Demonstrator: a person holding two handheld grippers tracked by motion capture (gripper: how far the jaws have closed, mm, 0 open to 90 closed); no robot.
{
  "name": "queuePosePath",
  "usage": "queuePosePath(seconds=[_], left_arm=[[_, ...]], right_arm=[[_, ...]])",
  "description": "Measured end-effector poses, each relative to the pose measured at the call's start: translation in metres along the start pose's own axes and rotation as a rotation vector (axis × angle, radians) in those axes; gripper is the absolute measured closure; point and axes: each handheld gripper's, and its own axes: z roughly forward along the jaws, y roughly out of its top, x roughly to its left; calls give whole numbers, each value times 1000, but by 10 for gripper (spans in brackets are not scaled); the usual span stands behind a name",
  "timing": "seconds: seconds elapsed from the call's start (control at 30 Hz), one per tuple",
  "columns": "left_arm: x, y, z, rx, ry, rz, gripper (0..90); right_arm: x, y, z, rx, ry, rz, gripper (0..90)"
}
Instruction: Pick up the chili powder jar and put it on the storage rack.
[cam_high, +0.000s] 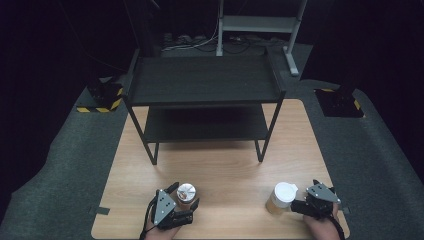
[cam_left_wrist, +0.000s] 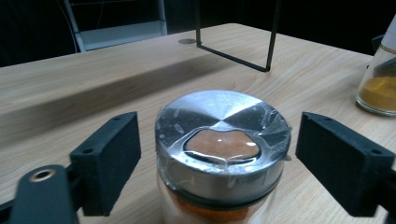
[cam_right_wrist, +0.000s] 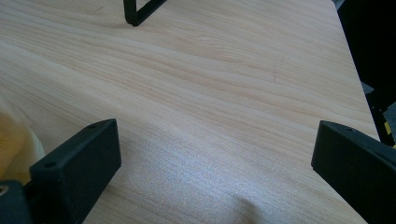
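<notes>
Near the front edge of the wooden table (cam_high: 220, 170), toward the person's left, a glass spice jar (cam_left_wrist: 219, 154) is standing upright between the jaws of the left gripper (cam_high: 186, 196). It is wearing a brushed metal lid with a clear window in the middle, and a film of torn plastic wrap is clinging over the top. Reddish-orange powder is showing through that window and through the glass below the lid's rim. In the left gripper view the two black pads are sitting on either side of the lid with a gap on each side, so the jaws are standing fairly narrow around the jar without pressing on it.

Over toward the person's right, well apart from the first jar, a second glass jar (cam_high: 281, 198) with a white lid is standing upright; yellow-orange powder is filling its lower part, as the left gripper view shows at its right edge. The right gripper (cam_high: 305, 197) is sitting just beside this jar, on its outer side. In the right gripper view its jaws are standing wide with bare wood between them.

Farther back on the table, a black two-tier metal shelf rack (cam_high: 205, 80) is standing on thin legs. Dark grey carpet (cam_high: 65, 165) is spreading around the table.
</notes>
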Motion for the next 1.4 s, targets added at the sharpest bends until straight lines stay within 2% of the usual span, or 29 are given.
queuePosePath(seconds=[0.2,0.5,0.6,0.9,1.1,1.4], left_arm=[[3,0,-1,1,-22,13,235],[4,1,-1,5,-23,9,309],[7,1,-2,1,-26,-4,338],[7,5,-3,13,-25,-1,347],[9,5,-5,14,-30,-23,347],[11,12,-12,-9,-31,-20,347]], right_arm=[[0,0,0,1,0,0,9],[1,0,0,1,-1,-2,10],[0,0,0,1,-1,-3,10],[0,0,0,-1,1,-2,11],[0,0,0,-1,1,-1,11],[-1,0,0,-1,3,1,11]])
